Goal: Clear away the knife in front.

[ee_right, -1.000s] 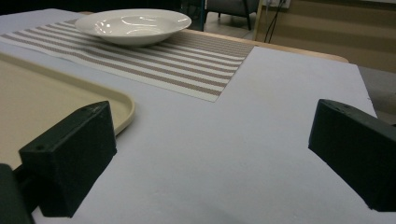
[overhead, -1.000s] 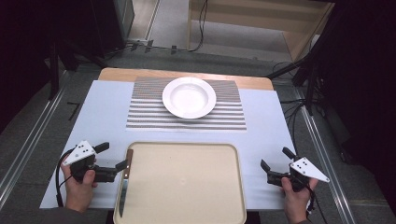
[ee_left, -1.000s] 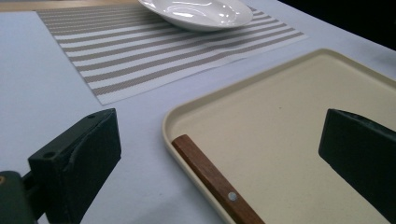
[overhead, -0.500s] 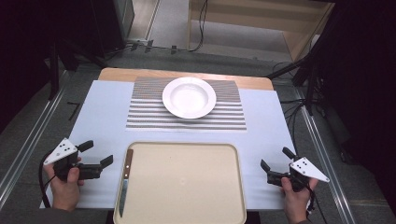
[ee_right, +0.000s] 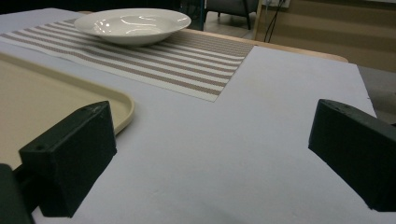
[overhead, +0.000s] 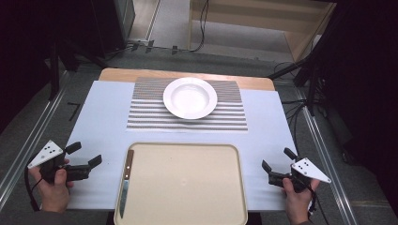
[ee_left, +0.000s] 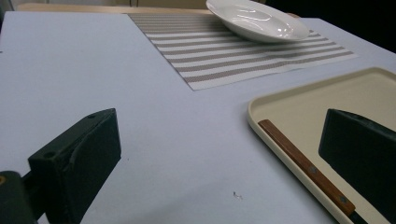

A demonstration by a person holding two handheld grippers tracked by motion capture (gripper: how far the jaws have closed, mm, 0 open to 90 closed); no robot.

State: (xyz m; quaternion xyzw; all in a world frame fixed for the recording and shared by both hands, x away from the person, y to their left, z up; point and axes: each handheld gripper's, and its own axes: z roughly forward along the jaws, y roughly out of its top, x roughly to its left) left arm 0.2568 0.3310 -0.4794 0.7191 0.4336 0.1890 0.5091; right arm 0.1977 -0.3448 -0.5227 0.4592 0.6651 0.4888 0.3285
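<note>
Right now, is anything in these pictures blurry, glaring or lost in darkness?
High view: the white table cover is evenly lit, while the surroundings sink into black. Left gripper view: the plate shows bright glare spots; the near black jaws look soft, and the knife on the tray is fairly sharp. Right gripper view: the plate gleams again, and the striped placemat stays crisp.

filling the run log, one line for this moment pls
left gripper: open, beside tray | right gripper: open | knife: on tray, untouched
</note>
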